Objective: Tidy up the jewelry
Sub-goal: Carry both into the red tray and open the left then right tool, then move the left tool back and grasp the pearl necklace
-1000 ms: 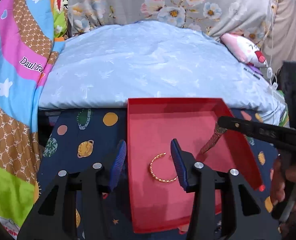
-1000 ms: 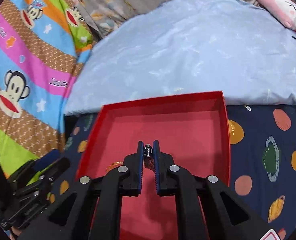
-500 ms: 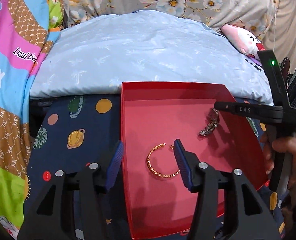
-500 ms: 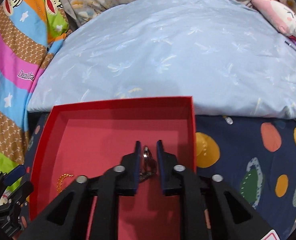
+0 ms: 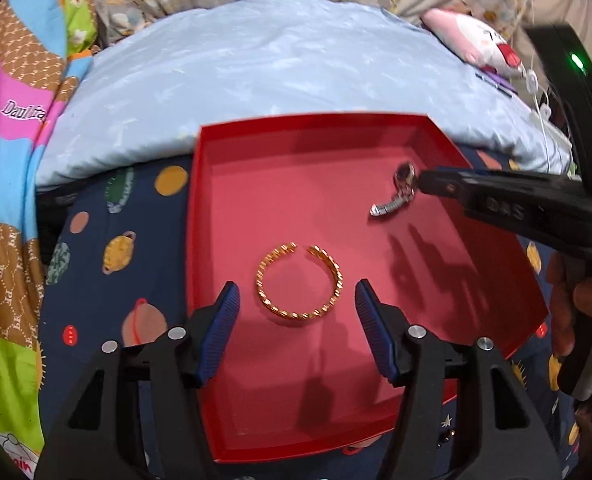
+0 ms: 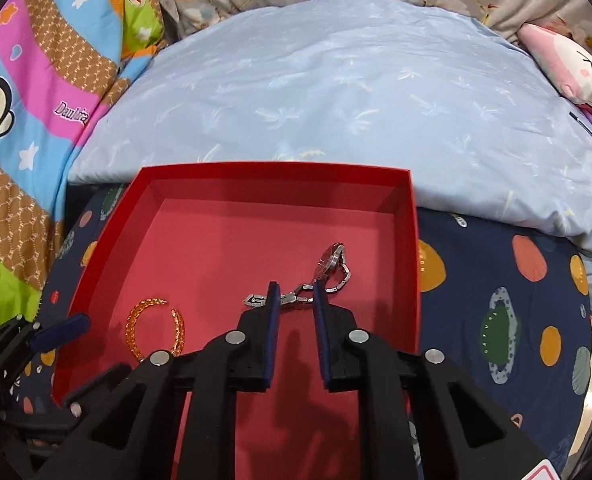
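The gold bracelet (image 5: 299,282) lies in the red tray (image 5: 199,208), between the wide-apart left fingers (image 5: 227,324). The silver watch (image 6: 328,276) lies far right; the right fingers (image 6: 272,322), a bit apart, hide part of its band.

bracelet (image 5: 299,281) left in tray (image 5: 296,128), watch (image 5: 396,196) right
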A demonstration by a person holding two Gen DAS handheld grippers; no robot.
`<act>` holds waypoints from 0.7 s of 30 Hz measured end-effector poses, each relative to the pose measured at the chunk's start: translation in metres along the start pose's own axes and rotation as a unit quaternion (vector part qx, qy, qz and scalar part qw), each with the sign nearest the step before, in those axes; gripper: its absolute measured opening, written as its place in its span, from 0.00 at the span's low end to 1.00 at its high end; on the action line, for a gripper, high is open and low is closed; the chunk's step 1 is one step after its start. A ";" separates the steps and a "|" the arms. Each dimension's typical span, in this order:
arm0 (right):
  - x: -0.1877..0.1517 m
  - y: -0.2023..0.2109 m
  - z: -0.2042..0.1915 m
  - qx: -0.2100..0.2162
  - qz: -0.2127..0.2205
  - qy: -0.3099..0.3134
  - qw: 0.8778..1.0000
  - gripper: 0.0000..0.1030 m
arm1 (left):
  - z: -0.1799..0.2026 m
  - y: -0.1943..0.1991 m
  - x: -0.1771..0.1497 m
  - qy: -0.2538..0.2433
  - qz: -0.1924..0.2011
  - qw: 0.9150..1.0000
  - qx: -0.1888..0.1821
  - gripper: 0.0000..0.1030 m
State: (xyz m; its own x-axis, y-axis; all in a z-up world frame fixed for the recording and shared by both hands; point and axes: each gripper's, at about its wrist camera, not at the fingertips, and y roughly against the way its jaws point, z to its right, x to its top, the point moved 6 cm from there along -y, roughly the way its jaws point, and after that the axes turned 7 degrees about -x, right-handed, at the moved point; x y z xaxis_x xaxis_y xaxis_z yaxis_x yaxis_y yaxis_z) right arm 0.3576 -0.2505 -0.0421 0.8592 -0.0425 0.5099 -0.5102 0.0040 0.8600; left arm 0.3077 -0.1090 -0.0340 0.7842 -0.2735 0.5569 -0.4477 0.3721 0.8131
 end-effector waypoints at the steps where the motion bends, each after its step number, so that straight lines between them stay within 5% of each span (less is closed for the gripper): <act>1: 0.000 -0.004 -0.002 0.003 -0.007 -0.002 1.000 0.09 | 0.002 -0.004 -0.001 -0.002 -0.007 1.000 0.000 0.56; 8: -0.004 -0.022 0.006 -0.020 -0.041 -0.005 0.999 0.00 | 0.000 -0.017 -0.005 -0.001 -0.026 1.000 0.015 0.56; 12: -0.008 -0.022 0.010 -0.075 -0.045 0.018 0.996 0.00 | -0.003 -0.023 -0.003 -0.003 -0.030 0.999 0.026 0.56; 21: -0.008 0.024 0.019 -0.049 0.012 -0.017 0.999 0.00 | -0.017 -0.027 0.020 0.036 -0.018 0.999 0.030 0.56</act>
State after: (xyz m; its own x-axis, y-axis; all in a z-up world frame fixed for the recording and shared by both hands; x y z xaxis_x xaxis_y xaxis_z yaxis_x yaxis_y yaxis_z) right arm 0.3375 -0.2687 -0.0262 0.8444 -0.0761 0.5303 -0.5223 0.1031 0.8465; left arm 0.3428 -0.1091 -0.0481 0.8278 -0.2200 0.5161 -0.4424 0.3095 0.8417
